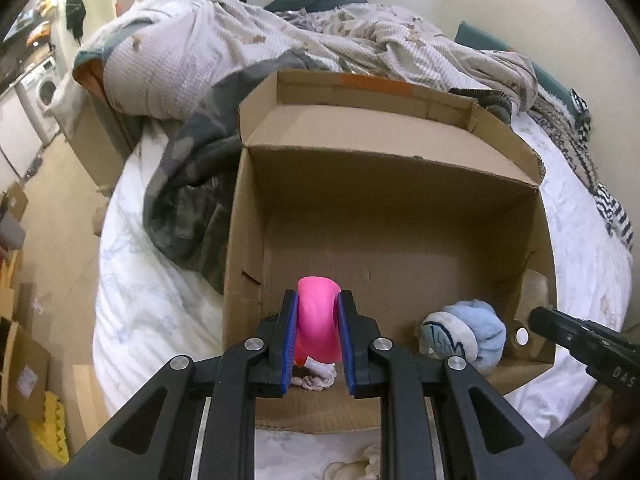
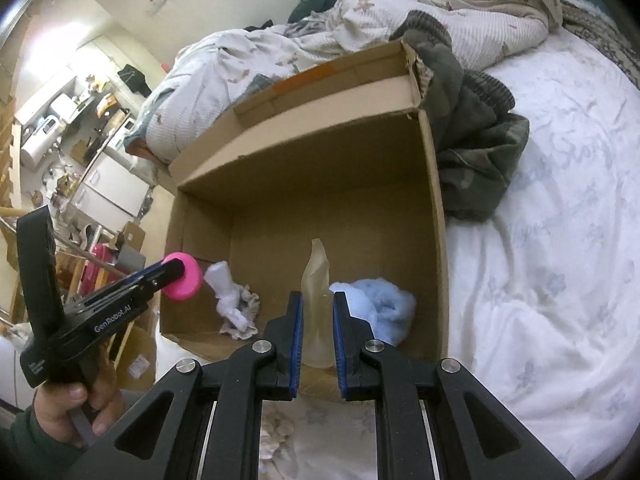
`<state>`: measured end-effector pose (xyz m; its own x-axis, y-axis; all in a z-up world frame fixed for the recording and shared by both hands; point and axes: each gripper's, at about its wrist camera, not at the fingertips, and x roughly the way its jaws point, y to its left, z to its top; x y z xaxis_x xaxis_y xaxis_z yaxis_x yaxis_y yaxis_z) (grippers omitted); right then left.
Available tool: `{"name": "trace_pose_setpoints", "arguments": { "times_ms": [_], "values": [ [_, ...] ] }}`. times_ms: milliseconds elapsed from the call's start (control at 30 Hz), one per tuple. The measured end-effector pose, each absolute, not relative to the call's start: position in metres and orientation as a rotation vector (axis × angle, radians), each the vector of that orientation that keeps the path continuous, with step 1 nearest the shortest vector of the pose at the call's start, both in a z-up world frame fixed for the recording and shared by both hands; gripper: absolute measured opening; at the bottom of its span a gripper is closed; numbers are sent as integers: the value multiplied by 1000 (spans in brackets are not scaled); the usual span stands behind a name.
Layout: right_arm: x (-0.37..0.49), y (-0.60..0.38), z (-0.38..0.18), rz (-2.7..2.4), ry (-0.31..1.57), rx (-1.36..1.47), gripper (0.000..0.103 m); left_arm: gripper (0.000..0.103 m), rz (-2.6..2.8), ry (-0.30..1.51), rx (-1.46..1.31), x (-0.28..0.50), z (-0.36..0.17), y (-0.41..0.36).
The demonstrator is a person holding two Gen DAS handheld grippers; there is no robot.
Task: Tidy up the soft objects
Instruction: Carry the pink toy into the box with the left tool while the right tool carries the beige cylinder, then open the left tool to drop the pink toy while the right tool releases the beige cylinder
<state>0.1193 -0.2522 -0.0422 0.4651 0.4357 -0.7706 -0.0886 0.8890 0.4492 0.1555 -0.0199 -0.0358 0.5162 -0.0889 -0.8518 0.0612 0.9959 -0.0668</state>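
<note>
The left tool pinches a pink soft ring above the open cardboard box on the bed, while the right tool grips a translucent beige piece over it, beside a blue plush and white rag inside.

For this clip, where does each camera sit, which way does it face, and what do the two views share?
Left wrist: on the left gripper, looking into the box on the bed; its fingers hold a pink ball; the right gripper's edge shows.
Right wrist: on the right gripper, facing the box from its other near corner; its fingers hold a clear floppy piece; the left gripper and hand show.
Shared: box, ball, blue plush, white cloth.
</note>
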Motion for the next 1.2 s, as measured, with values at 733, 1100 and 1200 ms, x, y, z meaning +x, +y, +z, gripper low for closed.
{"name": "trace_pose_setpoints", "arguments": {
  "times_ms": [733,1100,1200],
  "values": [
    [131,-227,-59,428,1087,389,16,18,-192,1029,-5,152,-42,-43],
    [134,-221,-63,440,1102,372,16,18,-174,1058,-16,152,-49,-41],
    [135,-220,-62,438,1100,374,17,19,-174,1065,-3,151,-50,-43]
  ]
}}
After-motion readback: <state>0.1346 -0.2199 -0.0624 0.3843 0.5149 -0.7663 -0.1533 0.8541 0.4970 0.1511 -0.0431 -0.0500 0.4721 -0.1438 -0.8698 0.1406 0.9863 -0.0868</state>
